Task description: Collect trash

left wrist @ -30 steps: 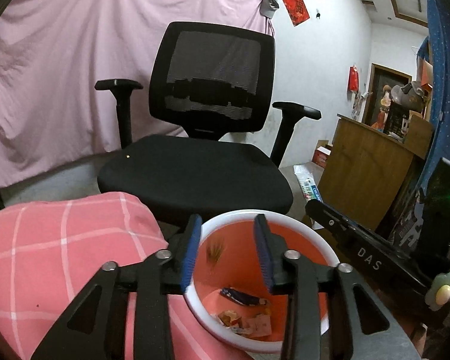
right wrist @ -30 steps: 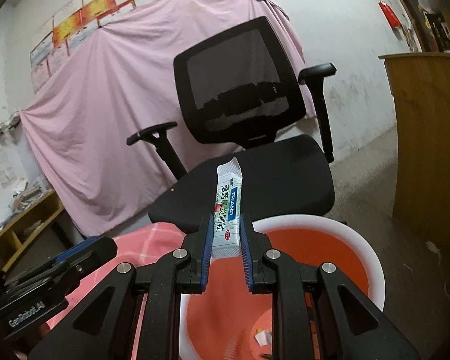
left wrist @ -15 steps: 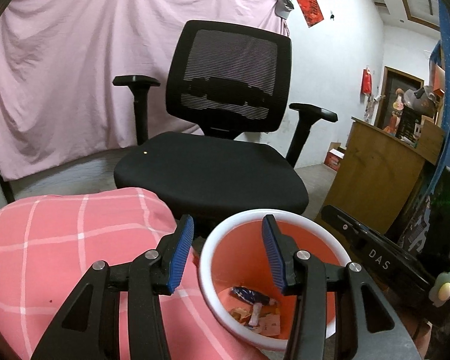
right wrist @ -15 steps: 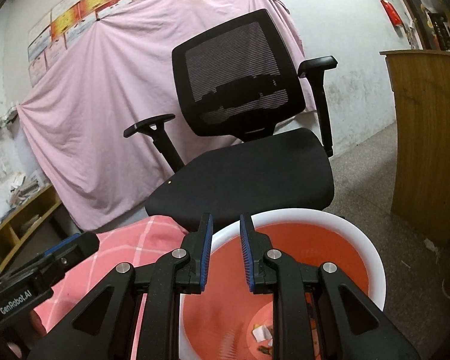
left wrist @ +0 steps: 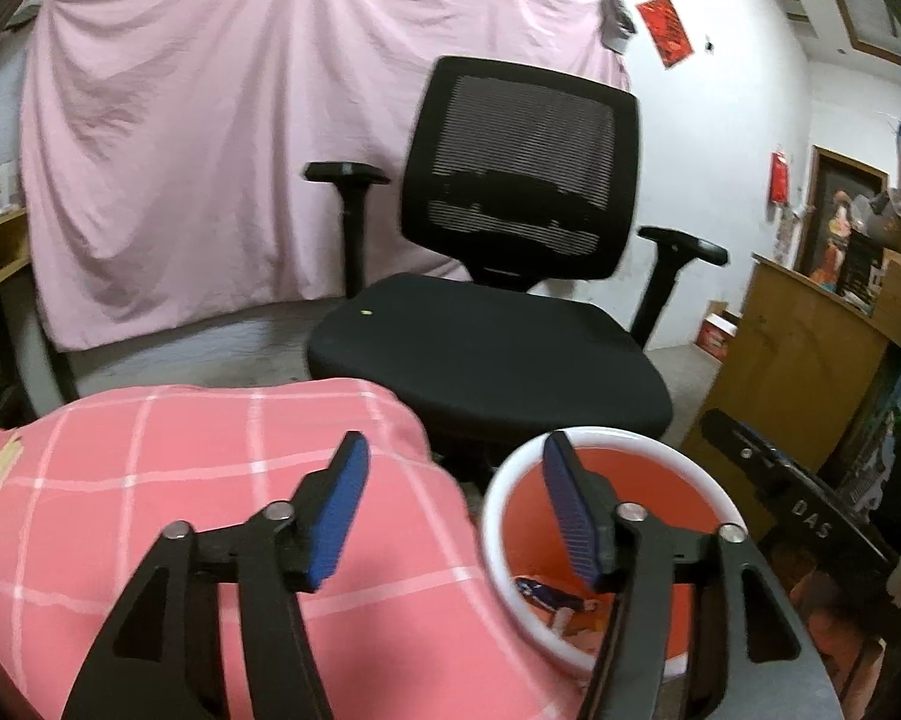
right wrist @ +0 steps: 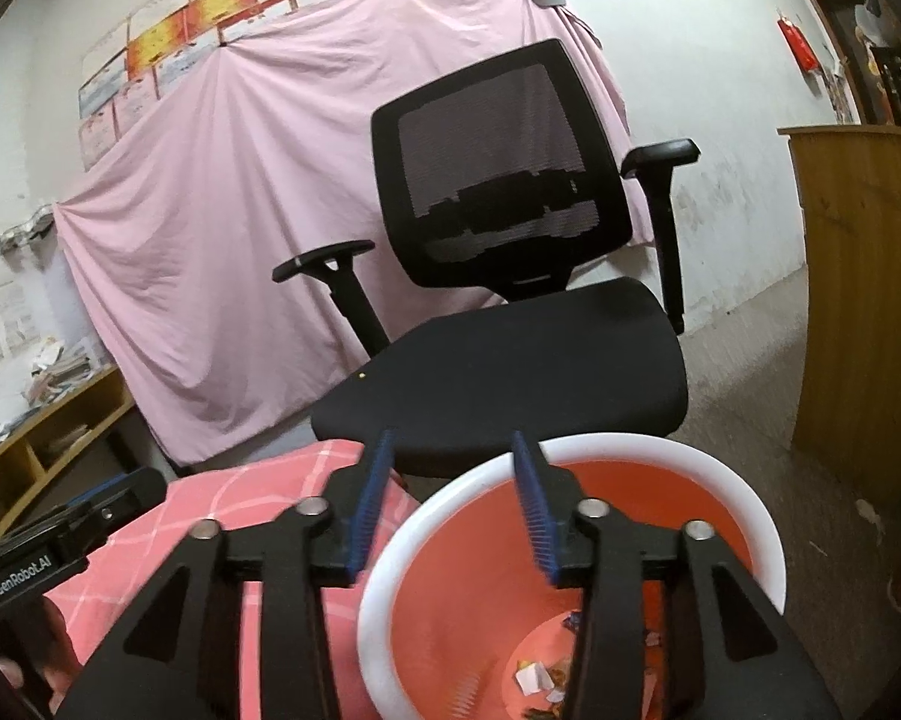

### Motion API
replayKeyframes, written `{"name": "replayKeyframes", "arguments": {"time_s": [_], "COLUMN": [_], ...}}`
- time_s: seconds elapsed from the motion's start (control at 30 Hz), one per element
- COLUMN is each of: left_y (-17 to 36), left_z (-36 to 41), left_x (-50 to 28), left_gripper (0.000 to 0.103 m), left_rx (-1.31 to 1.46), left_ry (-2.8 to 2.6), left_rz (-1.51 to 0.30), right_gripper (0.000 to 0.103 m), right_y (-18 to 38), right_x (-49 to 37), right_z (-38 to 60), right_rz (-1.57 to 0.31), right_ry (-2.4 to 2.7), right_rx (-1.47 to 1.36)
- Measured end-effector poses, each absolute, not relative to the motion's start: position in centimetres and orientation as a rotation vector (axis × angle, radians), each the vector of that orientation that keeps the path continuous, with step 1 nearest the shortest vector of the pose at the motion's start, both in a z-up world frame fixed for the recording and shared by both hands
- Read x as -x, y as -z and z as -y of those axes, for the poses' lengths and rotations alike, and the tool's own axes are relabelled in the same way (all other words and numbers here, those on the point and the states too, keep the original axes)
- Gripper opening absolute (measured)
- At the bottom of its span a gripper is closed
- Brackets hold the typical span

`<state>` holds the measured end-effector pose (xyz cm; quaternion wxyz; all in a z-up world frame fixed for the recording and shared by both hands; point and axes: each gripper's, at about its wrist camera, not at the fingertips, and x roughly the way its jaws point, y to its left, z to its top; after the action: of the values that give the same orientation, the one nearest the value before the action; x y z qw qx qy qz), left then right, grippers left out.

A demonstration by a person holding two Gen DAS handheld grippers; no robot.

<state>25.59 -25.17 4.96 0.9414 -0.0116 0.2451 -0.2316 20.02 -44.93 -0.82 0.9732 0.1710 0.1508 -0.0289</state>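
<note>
Two grippers, both spreading with nothing between the pads: left gripper point(left wrist: 450, 504) over the pink checked cloth point(left wrist: 150, 480), right gripper point(right wrist: 456, 504) straddling the white rim of the orange bin point(right wrist: 720, 492). Trash point(right wrist: 534, 675) lies on the bin floor (wrappers, print illegible), partly hidden by a finger. Black office chair point(right wrist: 510, 372) stands close behind. Readable: "GenRobot.AI", "DAS".

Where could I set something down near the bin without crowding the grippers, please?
The black chair seat behind the bin is bare, and so is the pink checked cloth left of it. The bin mouth itself is crowded: both grippers, jaws opening and empty, hang at its rim.
</note>
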Motion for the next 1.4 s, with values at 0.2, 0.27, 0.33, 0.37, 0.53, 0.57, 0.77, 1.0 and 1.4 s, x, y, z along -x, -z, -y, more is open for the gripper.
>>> {"name": "replayKeyframes", "arguments": {"time_s": [0.2,0.27,0.33,0.37,0.53,0.57,0.77,1.0,1.4], "left_y": [-5.4,-5.6,-5.8,-5.9,-5.9,-5.8,-5.2,-4.8,-3.8], "left_z": [21.0,19.5,17.9,17.0,13.9,13.4,11.1,9.1,6.8], "left_x": [-24.5,-24.1,-23.4,-23.0,-21.6,-21.3,-19.5,-17.2,-12.6], "left_gripper": [0.067,0.081,0.096,0.097,0.100,0.100,0.100,0.100,0.100], "left_rx": [0.065,0.084,0.112,0.129,0.143,0.137,0.134,0.131,0.110], "left_ry": [0.382,0.350,0.311,0.289,0.190,0.174,0.127,0.087,0.043], "left_rz": [-0.474,-0.459,-0.430,-0.411,-0.375,-0.368,-0.342,-0.320,-0.292], "right_gripper": [0.075,0.082,0.086,0.089,0.103,0.103,0.103,0.103,0.103], "right_y": [0.2,0.0,-0.2,-0.3,-0.8,-0.9,-1.3,-1.2,-1.5], "right_x": [-19.5,-19.2,-19.1,-19.0,-18.2,-18.0,-16.8,-15.1,-11.1], "right_z": [42.9,42.2,41.3,40.8,38.6,38.3,36.6,34.9,31.3], "right_rz": [-0.264,-0.243,-0.234,-0.231,-0.186,-0.174,-0.123,-0.093,-0.055], "right_ry": [0.025,0.006,-0.016,-0.024,-0.058,-0.066,-0.080,-0.098,-0.128], "right_rx": [-0.316,-0.311,-0.298,-0.287,-0.244,-0.238,-0.214,-0.190,-0.131]}}
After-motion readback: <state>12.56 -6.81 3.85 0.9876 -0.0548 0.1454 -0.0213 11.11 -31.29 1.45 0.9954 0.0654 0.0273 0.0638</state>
